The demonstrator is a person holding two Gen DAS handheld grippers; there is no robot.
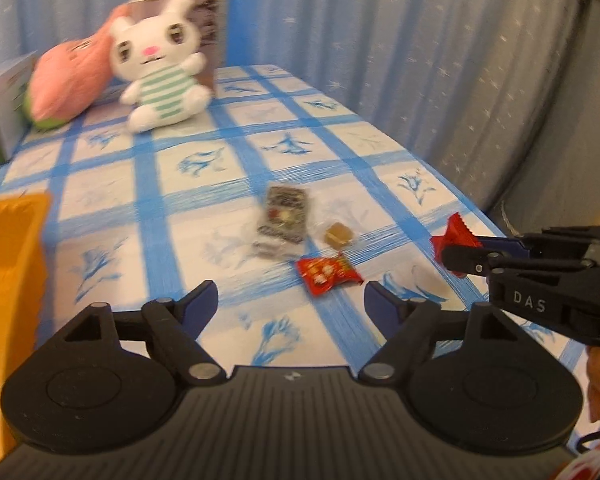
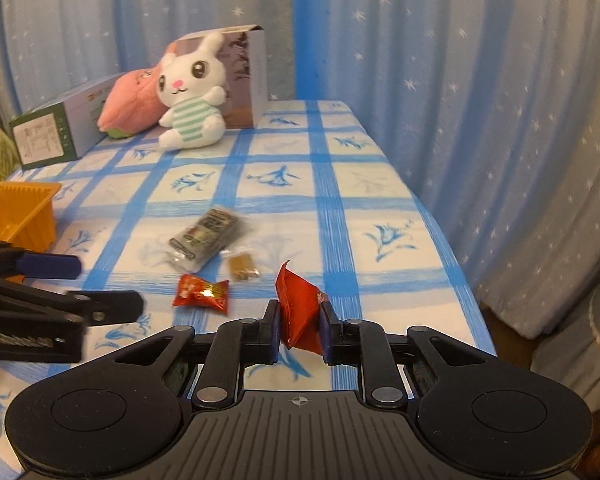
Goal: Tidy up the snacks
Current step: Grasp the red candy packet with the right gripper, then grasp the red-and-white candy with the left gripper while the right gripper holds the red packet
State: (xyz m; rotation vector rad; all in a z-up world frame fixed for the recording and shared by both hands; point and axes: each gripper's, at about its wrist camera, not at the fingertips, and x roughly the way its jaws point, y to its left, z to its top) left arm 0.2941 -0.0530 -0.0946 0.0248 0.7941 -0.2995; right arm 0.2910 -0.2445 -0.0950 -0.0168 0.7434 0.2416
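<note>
table (image 2: 340,208): blue checked cloth.
orange bin (image 2: 24,216): at the table's left edge.
left gripper (image 1: 291,300): fingers spread wide, empty, above the table.
right gripper (image 2: 300,330): clamped on a red packet (image 2: 298,312), lifted off the table.
loose snacks (image 2: 210,234): on the table's middle.

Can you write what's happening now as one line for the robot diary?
right gripper: shut on red snack packet, lifted | left gripper: open, empty | orange bin: left | other snacks: on tablecloth
</note>
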